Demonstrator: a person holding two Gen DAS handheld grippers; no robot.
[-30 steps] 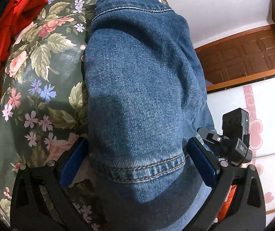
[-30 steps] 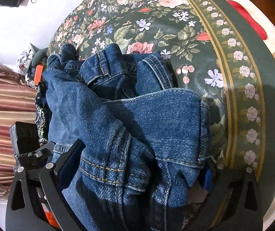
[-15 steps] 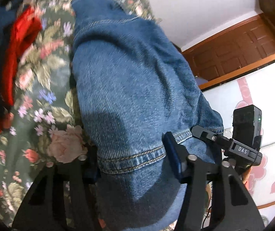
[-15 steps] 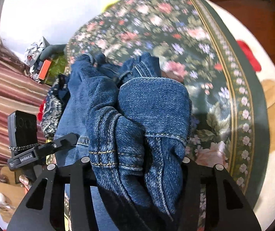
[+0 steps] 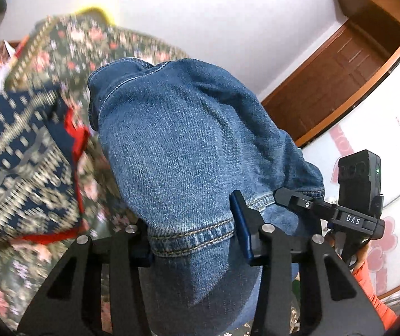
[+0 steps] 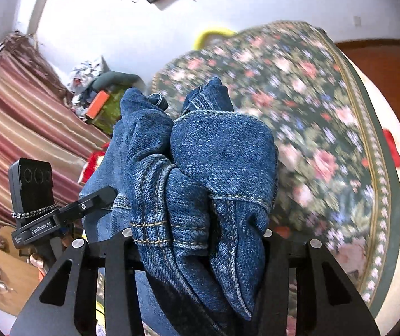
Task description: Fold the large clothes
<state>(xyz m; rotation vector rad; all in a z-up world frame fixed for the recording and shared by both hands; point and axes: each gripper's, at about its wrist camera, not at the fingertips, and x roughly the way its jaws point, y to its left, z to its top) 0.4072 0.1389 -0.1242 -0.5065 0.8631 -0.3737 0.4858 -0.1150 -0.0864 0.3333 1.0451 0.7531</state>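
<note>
Both grippers, left [image 5: 193, 238] and right [image 6: 197, 240], hold fingers clenched on the raised jeans [image 5: 188, 145] above the floral bedspread [image 6: 311, 112].

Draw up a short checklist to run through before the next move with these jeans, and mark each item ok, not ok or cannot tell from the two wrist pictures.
1. Left gripper shut on the jeans at a stitched hem: ok.
2. Right gripper shut on bunched denim: ok.
3. Cloth in the right jaws is a single flat layer: not ok; several folds are crumpled together.
4. Jeans hang free of the floral bedspread: cannot tell; their far end is hidden.
5. Landing area free of other cloth: not ok; a patterned navy cloth and a red garment lie beside the jeans.
6. Views sharp: not ok; the background is blurred.
</note>
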